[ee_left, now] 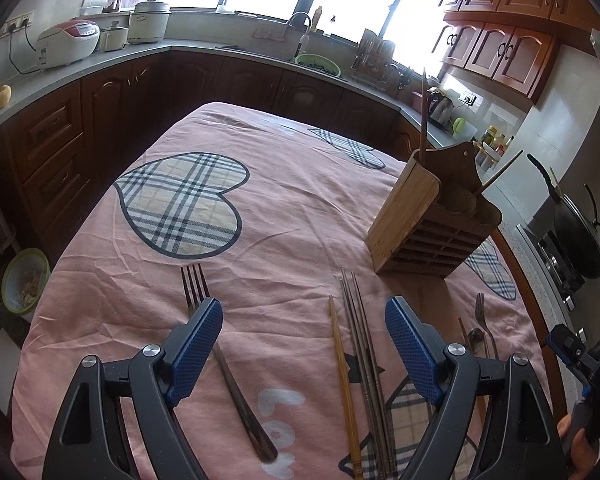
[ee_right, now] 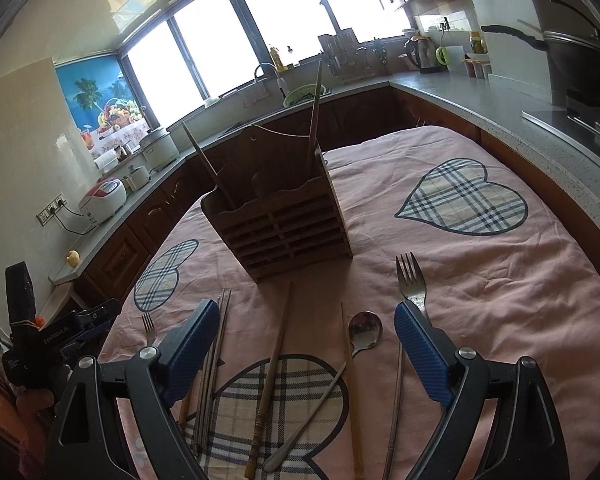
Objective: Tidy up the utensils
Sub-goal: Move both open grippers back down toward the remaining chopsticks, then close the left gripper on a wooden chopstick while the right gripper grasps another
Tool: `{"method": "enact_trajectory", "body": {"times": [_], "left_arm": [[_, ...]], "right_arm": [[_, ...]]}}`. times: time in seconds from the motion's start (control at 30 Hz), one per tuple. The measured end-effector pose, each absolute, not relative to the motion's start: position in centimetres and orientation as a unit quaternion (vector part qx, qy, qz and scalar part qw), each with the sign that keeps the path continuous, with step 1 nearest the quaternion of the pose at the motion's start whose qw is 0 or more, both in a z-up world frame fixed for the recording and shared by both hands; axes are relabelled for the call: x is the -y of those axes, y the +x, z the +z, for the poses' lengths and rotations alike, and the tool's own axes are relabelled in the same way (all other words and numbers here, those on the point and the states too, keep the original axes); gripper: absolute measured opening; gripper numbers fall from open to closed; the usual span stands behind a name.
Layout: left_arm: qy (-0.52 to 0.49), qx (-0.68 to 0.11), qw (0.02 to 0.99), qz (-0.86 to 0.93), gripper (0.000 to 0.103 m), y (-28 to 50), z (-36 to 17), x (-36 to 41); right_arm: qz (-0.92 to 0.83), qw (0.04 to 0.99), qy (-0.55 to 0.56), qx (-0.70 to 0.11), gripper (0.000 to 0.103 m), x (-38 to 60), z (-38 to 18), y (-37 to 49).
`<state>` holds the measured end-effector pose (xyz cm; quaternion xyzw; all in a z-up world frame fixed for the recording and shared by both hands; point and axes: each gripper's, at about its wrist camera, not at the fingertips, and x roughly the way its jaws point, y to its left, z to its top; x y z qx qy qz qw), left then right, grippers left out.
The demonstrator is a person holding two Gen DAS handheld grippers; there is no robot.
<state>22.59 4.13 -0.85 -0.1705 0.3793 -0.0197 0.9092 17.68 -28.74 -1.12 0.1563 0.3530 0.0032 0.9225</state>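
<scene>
A wooden utensil holder (ee_left: 432, 216) (ee_right: 280, 216) stands on the pink tablecloth with two chopsticks (ee_right: 315, 116) upright in it. My left gripper (ee_left: 304, 322) is open and empty above a fork (ee_left: 216, 344), a wooden chopstick (ee_left: 344, 388) and metal chopsticks (ee_left: 366, 352) lying flat. My right gripper (ee_right: 307, 326) is open and empty above a spoon (ee_right: 360, 338), wooden chopsticks (ee_right: 274, 364), metal chopsticks (ee_right: 214, 356) and a second fork (ee_right: 411, 280). A small fork (ee_right: 149, 324) lies at the left.
The table (ee_left: 292, 168) is covered with a pink cloth with plaid hearts. Kitchen counters (ee_left: 100, 64) with a rice cooker (ee_left: 68, 42), sink and kettle (ee_right: 420, 54) run around it. A wok (ee_left: 576, 224) sits on the stove at the right. A green bowl (ee_left: 24, 280) is on the floor.
</scene>
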Motion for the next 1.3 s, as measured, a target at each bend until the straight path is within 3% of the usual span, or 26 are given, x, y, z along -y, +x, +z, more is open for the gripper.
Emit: {"method": "enact_trajectory", "body": {"times": [0.5, 0.73, 0.93, 1.1, 1.2, 1.3], "left_arm": [[-0.114, -0.438, 0.892, -0.015, 0.082, 26.1, -3.4, -1.8], [-0.093, -0.463, 0.881, -0.018, 0.081, 28.2, -4.8, -0.7], [-0.070, -0.487, 0.870, -0.030, 0.069, 30.7, -6.1, 0.7], [-0.054, -0.503, 0.862, -0.033, 0.061, 32.7, -7.6, 1.7], [-0.047, -0.515, 0.855, -0.034, 0.050, 33.7, -8.6, 2.3], [-0.029, -0.517, 0.855, -0.035, 0.048, 34.2, -9.1, 3.0]], "right_arm": [[0.003, 0.916, 0.064, -0.395, 0.089, 27.0, -3.6, 20.4], [0.017, 0.900, 0.041, -0.433, 0.064, 26.8, -5.4, 22.9], [0.028, 0.884, 0.030, -0.466, 0.047, 27.1, -7.0, 25.1], [0.031, 0.873, 0.022, -0.487, 0.043, 27.5, -8.3, 26.5], [0.034, 0.866, 0.020, -0.498, 0.034, 27.6, -9.0, 27.0], [0.035, 0.860, 0.013, -0.509, 0.030, 27.5, -9.7, 27.4]]}}
